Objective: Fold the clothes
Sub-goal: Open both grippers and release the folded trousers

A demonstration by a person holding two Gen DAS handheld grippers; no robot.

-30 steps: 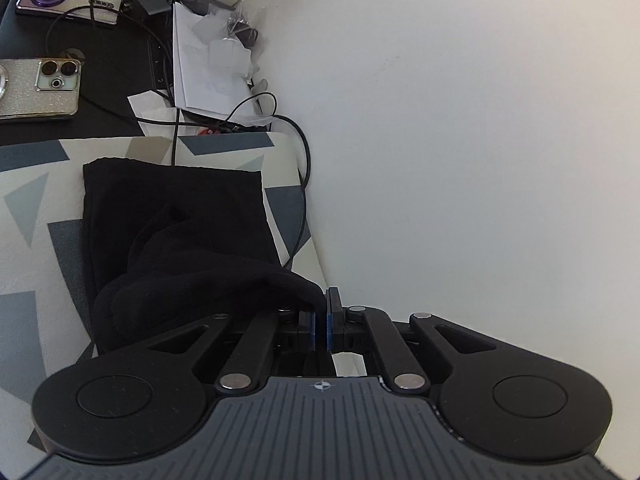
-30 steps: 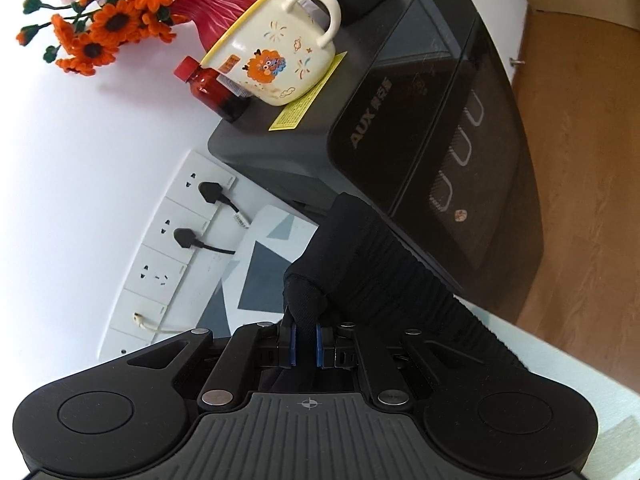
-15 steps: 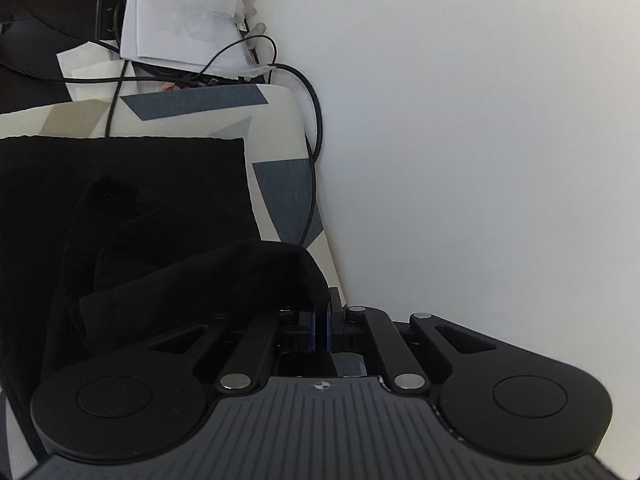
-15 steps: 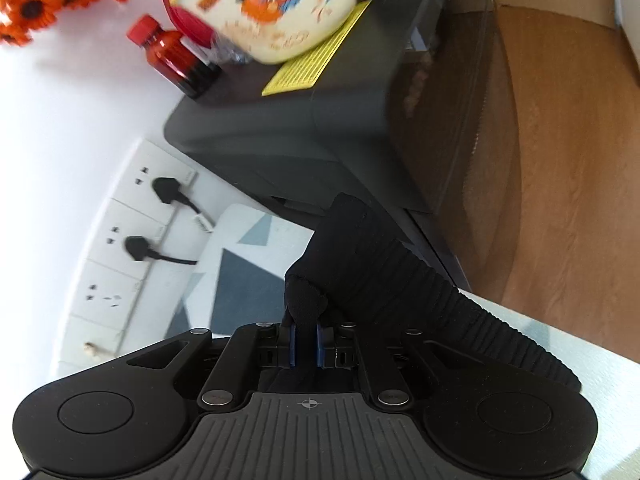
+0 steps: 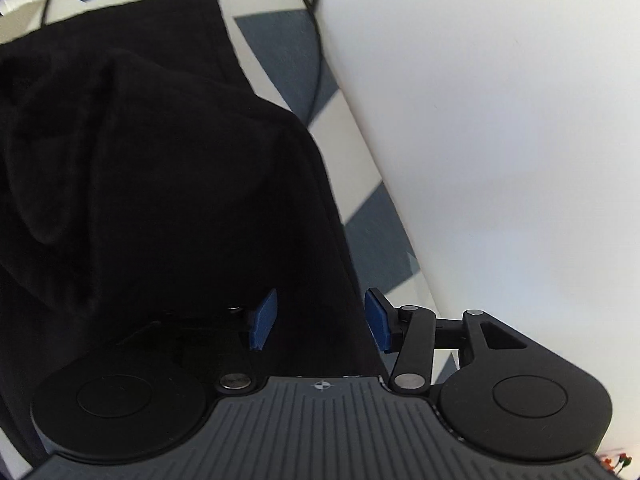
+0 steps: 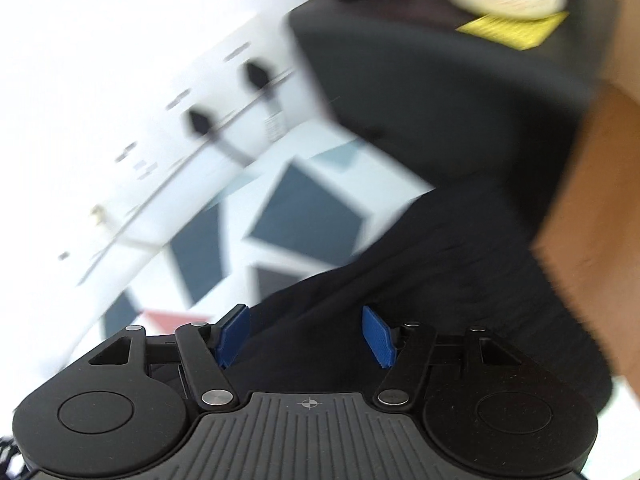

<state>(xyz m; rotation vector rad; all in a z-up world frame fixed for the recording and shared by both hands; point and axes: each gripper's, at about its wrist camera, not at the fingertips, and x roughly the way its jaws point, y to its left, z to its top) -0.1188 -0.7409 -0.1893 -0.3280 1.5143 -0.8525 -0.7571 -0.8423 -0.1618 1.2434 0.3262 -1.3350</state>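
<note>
The left gripper (image 5: pixel 320 318) hangs low over the black garment (image 5: pixel 160 184), its blue pads spread wide with cloth lying loose between them. The right gripper (image 6: pixel 306 336) is likewise wide apart above the garment (image 6: pixel 420 280). The garment lies folded over on the patterned counter (image 5: pixel 288 48) beside the white wall (image 5: pixel 480 120).

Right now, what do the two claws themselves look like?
Both match: the left claw and right claw have blue ribbed pads on black linkage arms with silver pivot pins, round black discs either side, and a grey ridged body bearing a small crosshair mark.
</note>
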